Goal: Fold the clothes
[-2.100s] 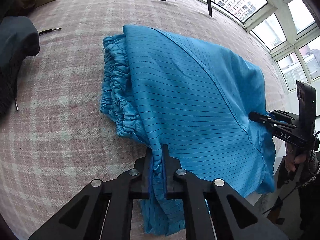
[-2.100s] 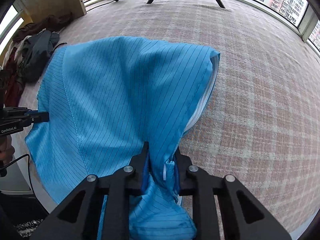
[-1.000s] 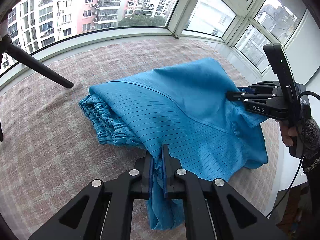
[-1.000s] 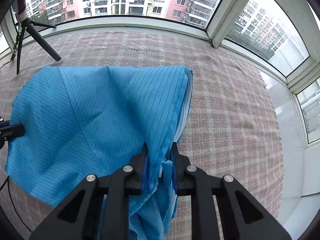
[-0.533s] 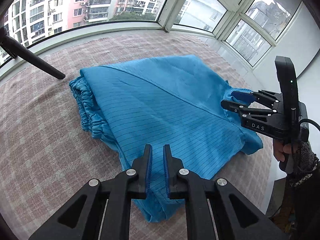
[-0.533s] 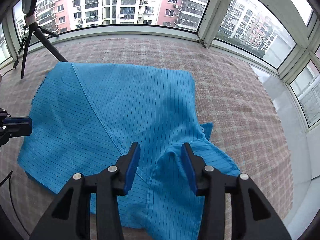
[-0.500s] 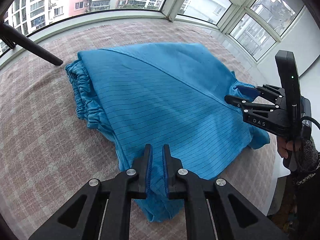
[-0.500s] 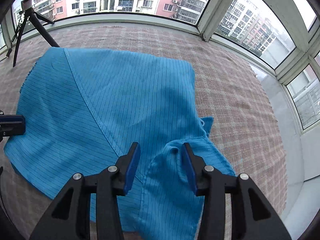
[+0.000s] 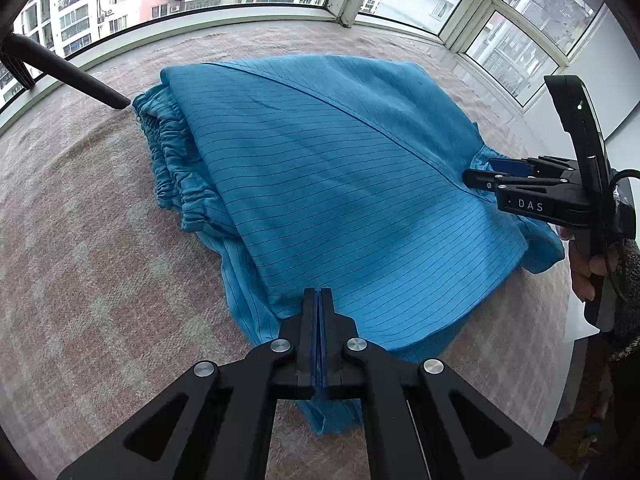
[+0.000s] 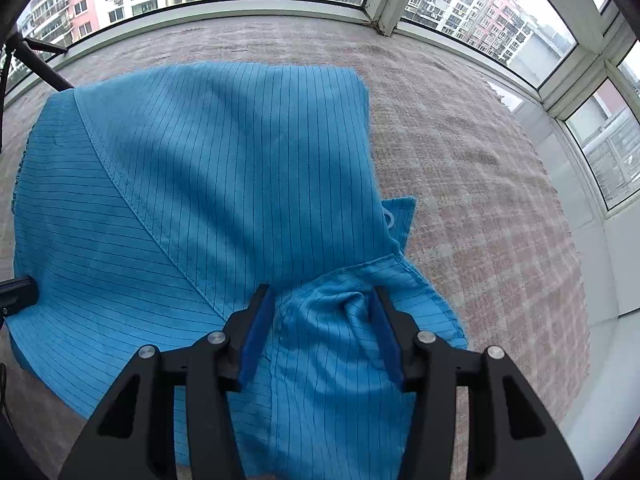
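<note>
Left tongs (image 9: 319, 300): jaws pressed together, blue pads meeting with no visible gap, pointing away toward the far side. Right tongs (image 10: 320, 300): jaws spread wide, blue pads well apart. In the left wrist view the right tongs (image 9: 476, 172) enter from the right, held by a bare hand (image 9: 586, 268).

My left gripper (image 9: 319, 300) no longer pinches the blue garment (image 9: 328, 184); its fingers now press together empty above the near edge. My right gripper (image 10: 320, 312) stands spread wide, its hold let go. The cloth, lifted and draped two seconds back, now lies flat on the plaid blanket (image 10: 480, 184).
</note>
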`<state>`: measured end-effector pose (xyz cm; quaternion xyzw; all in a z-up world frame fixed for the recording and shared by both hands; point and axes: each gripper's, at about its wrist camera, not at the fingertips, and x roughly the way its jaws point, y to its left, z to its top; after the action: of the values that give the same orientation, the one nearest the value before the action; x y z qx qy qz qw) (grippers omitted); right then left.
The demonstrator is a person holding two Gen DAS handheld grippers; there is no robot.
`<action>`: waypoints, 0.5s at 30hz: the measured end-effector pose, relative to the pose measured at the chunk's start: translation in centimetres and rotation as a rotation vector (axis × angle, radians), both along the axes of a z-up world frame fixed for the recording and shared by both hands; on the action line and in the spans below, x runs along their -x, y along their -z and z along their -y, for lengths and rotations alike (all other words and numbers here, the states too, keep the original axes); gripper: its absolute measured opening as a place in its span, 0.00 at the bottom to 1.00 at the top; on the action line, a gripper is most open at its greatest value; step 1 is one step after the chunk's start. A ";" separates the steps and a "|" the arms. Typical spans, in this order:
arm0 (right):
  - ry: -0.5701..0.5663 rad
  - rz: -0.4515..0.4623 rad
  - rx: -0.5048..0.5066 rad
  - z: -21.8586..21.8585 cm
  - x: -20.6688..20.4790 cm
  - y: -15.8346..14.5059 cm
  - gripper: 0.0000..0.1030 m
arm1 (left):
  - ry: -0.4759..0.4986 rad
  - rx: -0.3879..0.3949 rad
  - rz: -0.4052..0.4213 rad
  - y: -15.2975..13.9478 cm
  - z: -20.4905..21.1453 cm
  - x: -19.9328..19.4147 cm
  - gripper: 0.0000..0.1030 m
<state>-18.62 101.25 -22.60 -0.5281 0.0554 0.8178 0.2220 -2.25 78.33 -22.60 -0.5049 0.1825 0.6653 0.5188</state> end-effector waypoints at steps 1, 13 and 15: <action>0.004 -0.019 0.019 0.6 -0.2 -0.7 0.47 | -0.007 -0.015 0.012 -0.5 0.8 0.1 0.01; -0.355 -0.055 0.076 18.6 -1.3 -2.0 0.52 | -0.252 -0.098 0.057 -5.5 11.0 8.0 0.17; -0.367 -0.023 0.016 20.1 -0.2 -1.4 0.55 | -0.275 -0.098 0.067 -5.5 12.3 8.6 0.17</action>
<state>-18.38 81.14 -21.17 -0.5218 -0.0326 0.8500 0.0643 -10.82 66.01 -17.10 -0.5212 0.0615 0.7208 0.4527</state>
